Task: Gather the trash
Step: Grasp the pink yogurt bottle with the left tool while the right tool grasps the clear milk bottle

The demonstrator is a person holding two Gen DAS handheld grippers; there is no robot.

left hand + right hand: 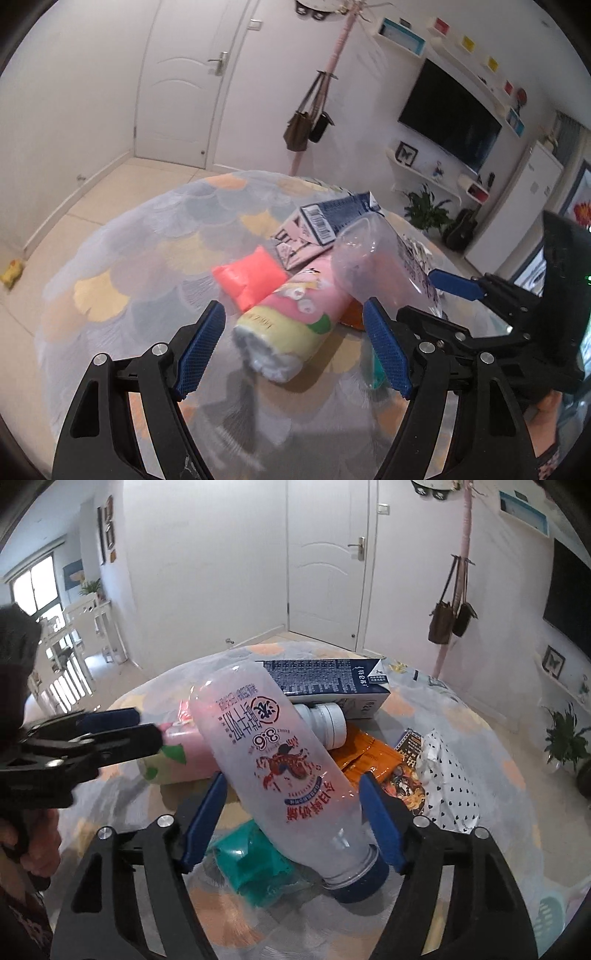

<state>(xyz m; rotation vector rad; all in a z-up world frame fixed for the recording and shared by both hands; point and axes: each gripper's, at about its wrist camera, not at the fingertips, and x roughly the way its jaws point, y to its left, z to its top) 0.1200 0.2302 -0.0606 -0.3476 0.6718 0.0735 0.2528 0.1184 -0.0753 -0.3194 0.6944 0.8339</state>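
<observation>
Above the table (461,716), the right gripper (293,799) clamps its fingers on the bottle (280,760), tilted cap-down, lifting it off the trash pile. The left gripper (293,345) hangs open over the tissue pack (291,325), likely next.

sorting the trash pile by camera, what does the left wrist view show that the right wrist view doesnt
Only the left wrist view shows the coral-red soft pouch and the small yellow wrapper on the floor.

Only the right wrist view shows the bottle's dark blue cap, the white screw-top jar, the orange foil packet, the white heart-print paper bag and the crumpled teal wrapper.

Both show the frosted plastic milk bottle between the right gripper's pads, the pink cartoon tissue pack, the navy carton and the open left gripper.
</observation>
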